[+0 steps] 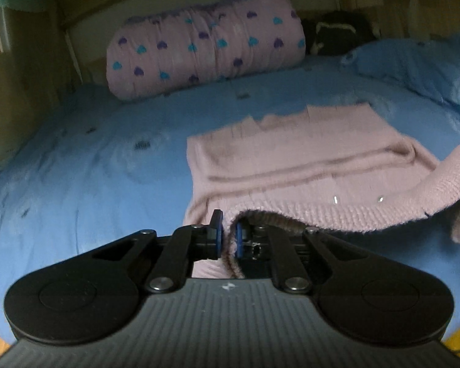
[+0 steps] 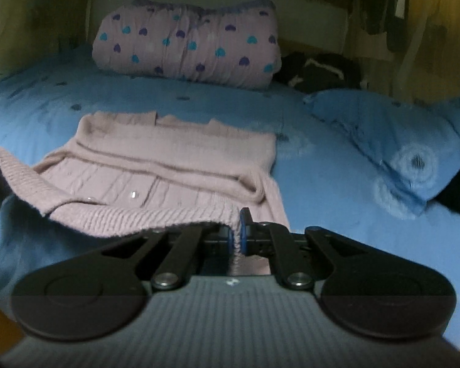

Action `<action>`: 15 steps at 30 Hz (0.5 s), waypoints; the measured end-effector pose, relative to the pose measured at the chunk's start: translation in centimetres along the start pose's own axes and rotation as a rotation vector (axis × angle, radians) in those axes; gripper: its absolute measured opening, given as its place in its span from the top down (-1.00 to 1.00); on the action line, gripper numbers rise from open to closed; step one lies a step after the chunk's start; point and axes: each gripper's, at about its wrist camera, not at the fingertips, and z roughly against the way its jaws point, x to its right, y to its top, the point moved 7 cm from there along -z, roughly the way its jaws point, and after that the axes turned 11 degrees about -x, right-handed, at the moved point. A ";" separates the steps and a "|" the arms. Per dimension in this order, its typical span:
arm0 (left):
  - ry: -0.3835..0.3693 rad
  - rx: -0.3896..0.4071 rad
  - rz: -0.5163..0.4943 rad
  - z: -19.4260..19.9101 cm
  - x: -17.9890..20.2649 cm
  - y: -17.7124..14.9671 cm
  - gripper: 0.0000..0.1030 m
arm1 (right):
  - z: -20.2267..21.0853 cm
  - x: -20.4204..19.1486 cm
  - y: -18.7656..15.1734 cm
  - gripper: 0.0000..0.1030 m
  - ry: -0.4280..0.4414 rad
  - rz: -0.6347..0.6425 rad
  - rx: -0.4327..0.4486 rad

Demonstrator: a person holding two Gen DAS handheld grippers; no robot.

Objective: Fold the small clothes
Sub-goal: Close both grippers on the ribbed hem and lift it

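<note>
Left tool (image 1: 227, 239) | clamped on sweater (image 1: 306, 159) hem | right tool (image 2: 236, 236) clamped likewise | we lift the near edge off bed (image 1: 92, 168) to fold it forward

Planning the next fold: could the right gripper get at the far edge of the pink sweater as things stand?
Probably not yet. The right gripper is shut on the pink sweater's near hem, as is the left gripper. The path over the blue bedsheet looks free, but it would have to let go first.
</note>
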 end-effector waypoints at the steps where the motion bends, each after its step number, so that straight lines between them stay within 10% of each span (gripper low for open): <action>1: 0.003 0.013 0.000 0.0 -0.2 0.7 0.80 | -0.1 0.1 0.5 0.85 0.000 0.000 0.008; 15: -0.051 0.099 0.018 -9.5 -2.2 11.9 0.81 | -8.6 0.5 9.7 0.85 -0.032 0.030 0.053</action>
